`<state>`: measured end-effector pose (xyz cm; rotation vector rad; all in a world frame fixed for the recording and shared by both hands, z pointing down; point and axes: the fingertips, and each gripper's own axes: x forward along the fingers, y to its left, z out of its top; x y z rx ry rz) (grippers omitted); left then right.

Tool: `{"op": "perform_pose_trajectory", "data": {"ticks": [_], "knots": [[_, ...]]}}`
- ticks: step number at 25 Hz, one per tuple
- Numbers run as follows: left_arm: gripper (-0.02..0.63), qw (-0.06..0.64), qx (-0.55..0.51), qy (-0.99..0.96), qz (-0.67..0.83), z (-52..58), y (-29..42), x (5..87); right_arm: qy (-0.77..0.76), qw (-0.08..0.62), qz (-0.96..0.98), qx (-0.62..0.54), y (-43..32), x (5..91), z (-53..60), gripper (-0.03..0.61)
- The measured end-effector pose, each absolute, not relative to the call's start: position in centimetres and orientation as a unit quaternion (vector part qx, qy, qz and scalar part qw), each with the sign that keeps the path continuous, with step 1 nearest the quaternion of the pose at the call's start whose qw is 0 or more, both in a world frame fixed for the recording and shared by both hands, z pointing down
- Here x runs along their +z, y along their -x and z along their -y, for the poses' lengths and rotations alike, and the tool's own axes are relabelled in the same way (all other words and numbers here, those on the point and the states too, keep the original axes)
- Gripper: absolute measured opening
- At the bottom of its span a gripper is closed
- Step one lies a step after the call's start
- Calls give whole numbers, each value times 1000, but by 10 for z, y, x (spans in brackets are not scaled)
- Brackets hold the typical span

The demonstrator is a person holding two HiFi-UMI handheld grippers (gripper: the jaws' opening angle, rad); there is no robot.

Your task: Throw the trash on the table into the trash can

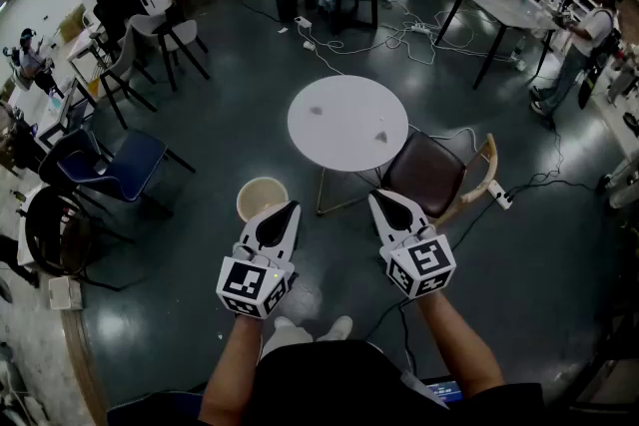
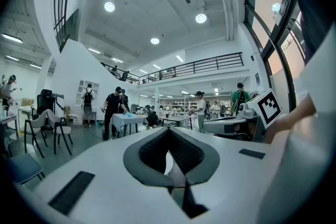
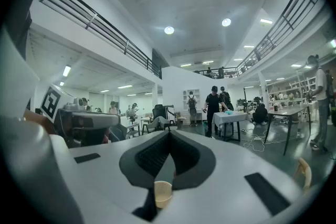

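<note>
Lying on the round white surface [image 1: 344,155] are two small bits of trash: a pale scrap [image 1: 382,136] close to the near edge and a darker scrap [image 1: 317,110] farther in, towards the middle-left. Both are too small in the head view to name, or to say which way their long sides run, so it is likely that either approach angle would serve. The trash can [image 1: 262,198], a beige basket, stands on the floor by the near-left side of the surface, well apart from both scraps. Closest to the can is the left gripper [image 1: 290,212], whose tip sits just beside the rim. Its jaws are pressed together with nothing between them, and the darker scrap lies ahead of it and a little to its right. The right gripper [image 1: 377,200] is also closed and empty. It points almost straight at the pale scrap, which lies just past the near edge ahead of it, and a brown chair [image 1: 429,175] stands close on its right. By that layout the right gripper looks nearer to the pale scrap, and any pick would then have to travel leftward across to the can.
</note>
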<state>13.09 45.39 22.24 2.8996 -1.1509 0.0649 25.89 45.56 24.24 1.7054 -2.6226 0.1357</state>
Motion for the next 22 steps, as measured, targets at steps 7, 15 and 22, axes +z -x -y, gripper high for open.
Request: {"op": "perform_pose_trajectory", "data": {"ticks": [7,15,22], "knots": [[8,-2,22,-929,368,-459,-143,217,-546,5,837,40,-270,247,-455,17],[8,5,28,-922,387,-451,-121,219,-533,10,845,35,-252,247,-444,17],[8,-2,36,-923,383,-426,-121,224,-528,21,848,38,-243,255,-416,17]]}}
